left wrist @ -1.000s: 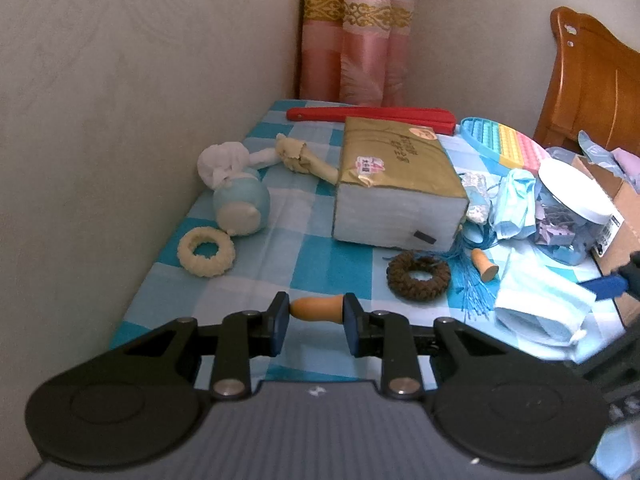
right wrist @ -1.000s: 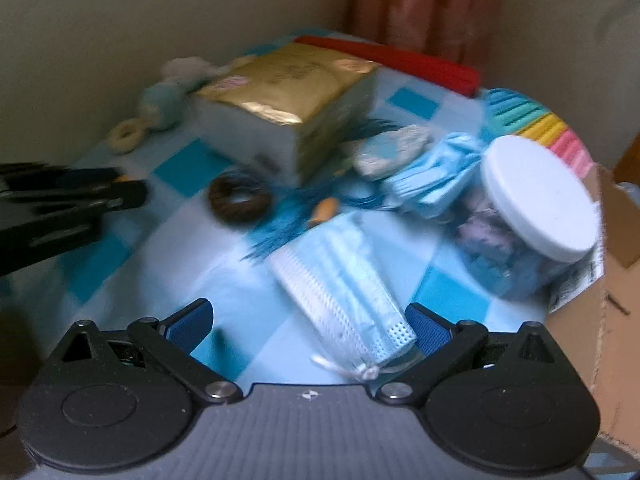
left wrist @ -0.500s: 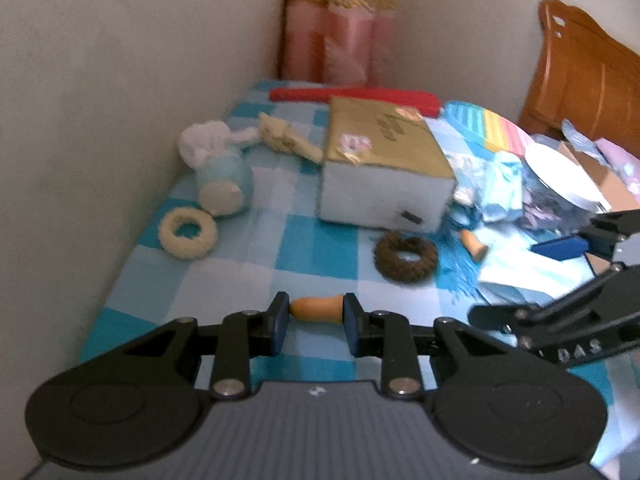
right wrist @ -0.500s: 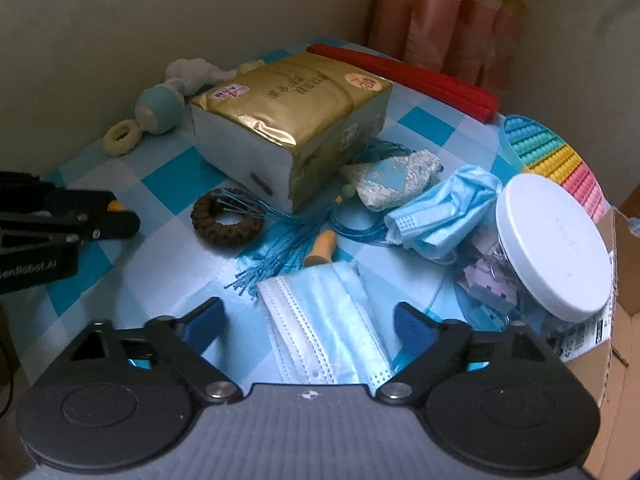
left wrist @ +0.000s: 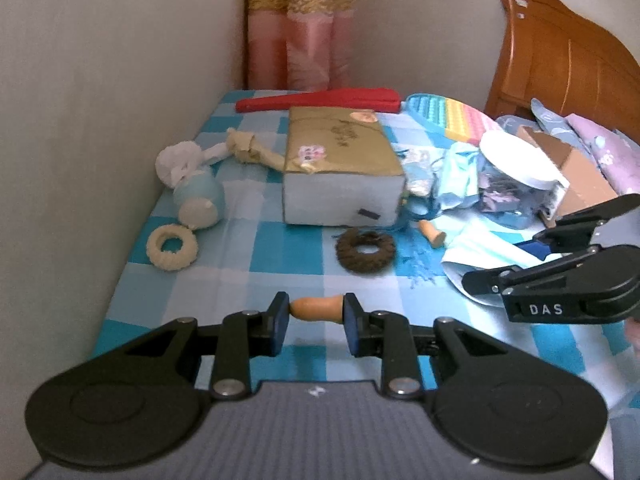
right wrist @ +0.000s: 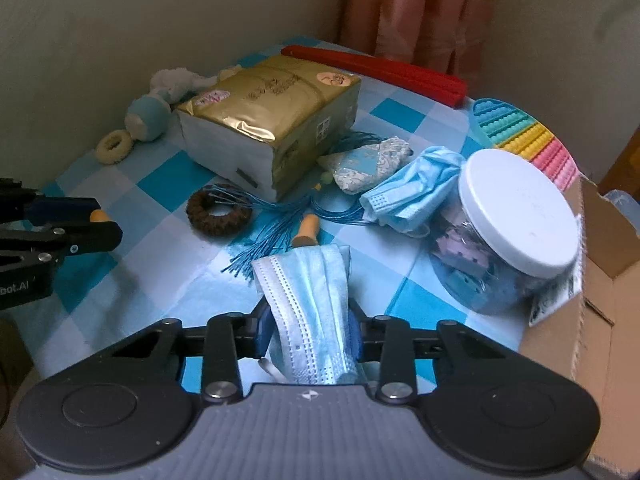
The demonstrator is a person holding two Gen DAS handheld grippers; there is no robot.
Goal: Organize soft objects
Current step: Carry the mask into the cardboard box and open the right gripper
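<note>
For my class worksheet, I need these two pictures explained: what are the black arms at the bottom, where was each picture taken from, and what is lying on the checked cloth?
There is no robot. A person holds a pair of black tongs in each hand, and a wide-angle camera on each pair looks forward along its two fingers.

The left camera's picture shows the left tongs shut on a small orange wooden peg. The right tongs are shut on a pale blue pleated face mask.

On the blue-and-white checked cloth lie a gold-wrapped tissue pack, a dark brown woven ring, a cream woven ring, a crumpled second blue mask, a clear jar with a white lid and a long red folded item.

Each pair of tongs also shows at the edge of the other camera's picture.
</note>
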